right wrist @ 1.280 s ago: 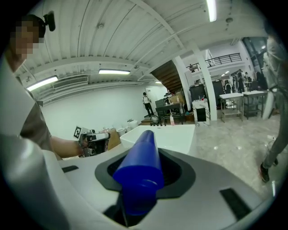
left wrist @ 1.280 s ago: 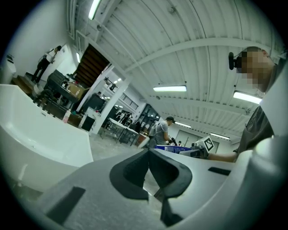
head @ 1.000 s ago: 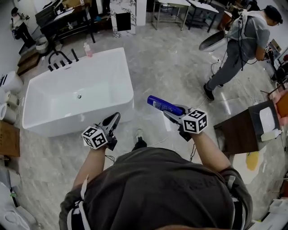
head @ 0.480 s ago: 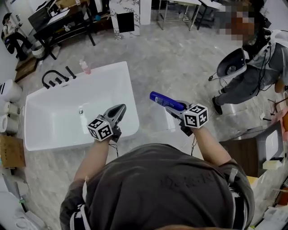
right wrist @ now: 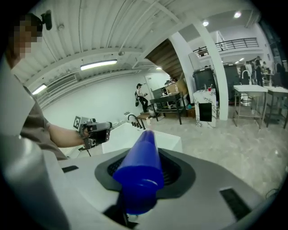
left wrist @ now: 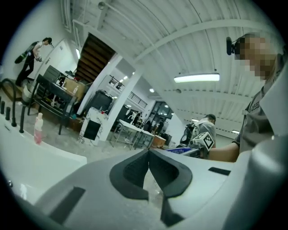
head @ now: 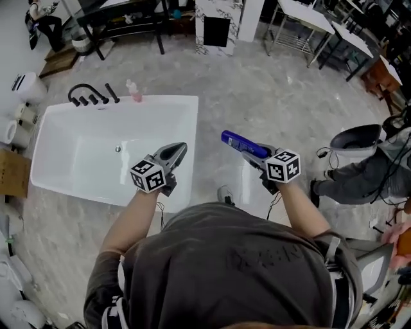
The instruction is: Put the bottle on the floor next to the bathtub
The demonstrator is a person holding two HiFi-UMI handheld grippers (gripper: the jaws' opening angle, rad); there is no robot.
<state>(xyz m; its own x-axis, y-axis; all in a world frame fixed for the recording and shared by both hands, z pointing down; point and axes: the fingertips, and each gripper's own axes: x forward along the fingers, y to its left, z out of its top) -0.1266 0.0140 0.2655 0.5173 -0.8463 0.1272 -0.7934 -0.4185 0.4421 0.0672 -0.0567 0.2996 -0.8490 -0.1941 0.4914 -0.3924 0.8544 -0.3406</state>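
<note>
A blue bottle lies nearly level in my right gripper, which is shut on it above the marble floor to the right of the white bathtub. In the right gripper view the bottle sticks out forward between the dark pads, with the bathtub beyond it. My left gripper hovers over the tub's near right corner, shut with nothing in it; its pads meet at the tip in the left gripper view. That view also catches the bottle at the right.
A pink bottle and black tap fittings stand on the tub's far rim. Another person crouches at the right edge beside a dark round seat. A marble-patterned cabinet and metal tables line the back. Rolls and boxes sit at the left.
The head view has swung: the tub now lies squarer at the left and the other person has slid to the right edge. Both grippers keep their stance, the bottle still gripped.
</note>
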